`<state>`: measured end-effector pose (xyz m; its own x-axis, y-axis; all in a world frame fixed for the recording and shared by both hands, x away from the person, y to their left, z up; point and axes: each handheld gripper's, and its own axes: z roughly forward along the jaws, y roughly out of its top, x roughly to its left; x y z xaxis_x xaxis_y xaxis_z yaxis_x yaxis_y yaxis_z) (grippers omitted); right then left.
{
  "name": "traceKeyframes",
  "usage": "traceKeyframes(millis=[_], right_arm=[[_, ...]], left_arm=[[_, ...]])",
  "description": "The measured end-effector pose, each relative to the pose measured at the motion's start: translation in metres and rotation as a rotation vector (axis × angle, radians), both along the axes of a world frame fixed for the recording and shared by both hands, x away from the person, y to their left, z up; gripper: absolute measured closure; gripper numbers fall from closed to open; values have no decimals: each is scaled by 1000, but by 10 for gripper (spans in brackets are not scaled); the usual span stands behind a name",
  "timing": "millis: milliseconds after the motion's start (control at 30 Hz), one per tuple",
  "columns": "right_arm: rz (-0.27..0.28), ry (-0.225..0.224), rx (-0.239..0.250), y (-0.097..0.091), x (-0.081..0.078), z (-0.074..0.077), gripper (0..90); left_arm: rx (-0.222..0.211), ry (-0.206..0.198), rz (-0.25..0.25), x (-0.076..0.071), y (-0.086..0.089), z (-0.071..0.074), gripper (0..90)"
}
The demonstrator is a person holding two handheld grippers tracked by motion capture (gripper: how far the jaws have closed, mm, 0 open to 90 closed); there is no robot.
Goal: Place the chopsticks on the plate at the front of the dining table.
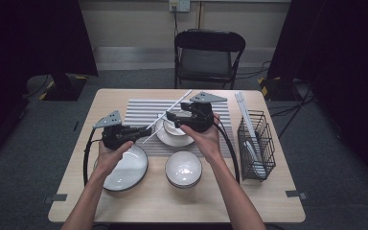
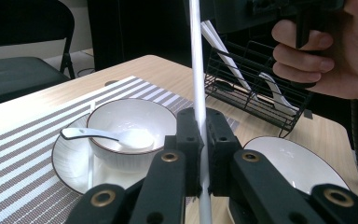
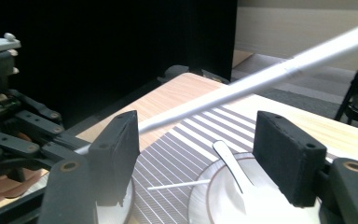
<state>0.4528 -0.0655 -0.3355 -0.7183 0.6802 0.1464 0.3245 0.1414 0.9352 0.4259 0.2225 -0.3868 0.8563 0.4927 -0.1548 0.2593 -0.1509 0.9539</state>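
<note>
Clamping a chopstick, the left claw hands over; the right claw, released around it, must next close squarely.

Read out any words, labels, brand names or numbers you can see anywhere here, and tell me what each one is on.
None: no readable text on the white chopstick, the bowls, the striped mat, the wire basket or either gripper.
Yellow and black hazard stripes mark the stand bases on the floor; they carry no words.
</note>
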Motion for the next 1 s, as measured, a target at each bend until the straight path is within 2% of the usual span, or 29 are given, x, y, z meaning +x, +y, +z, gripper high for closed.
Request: traceKeyframes(millis=[433,567,833,1000], right_arm=[[-19,-1,-5,-13,-6,-10,321],[-28,8,-3,-18,-7,-15,328],[-49,25,-32,-28,-10,-26,356],[-57,39,-37,-36,-11,-31,348]], left_arm=[[29,7,11,2,7,-2,863],[22,12,19,2,9,-2,863],[20,15,32,0,16,-1,863],[41,15,24,0,18,-1,863]])
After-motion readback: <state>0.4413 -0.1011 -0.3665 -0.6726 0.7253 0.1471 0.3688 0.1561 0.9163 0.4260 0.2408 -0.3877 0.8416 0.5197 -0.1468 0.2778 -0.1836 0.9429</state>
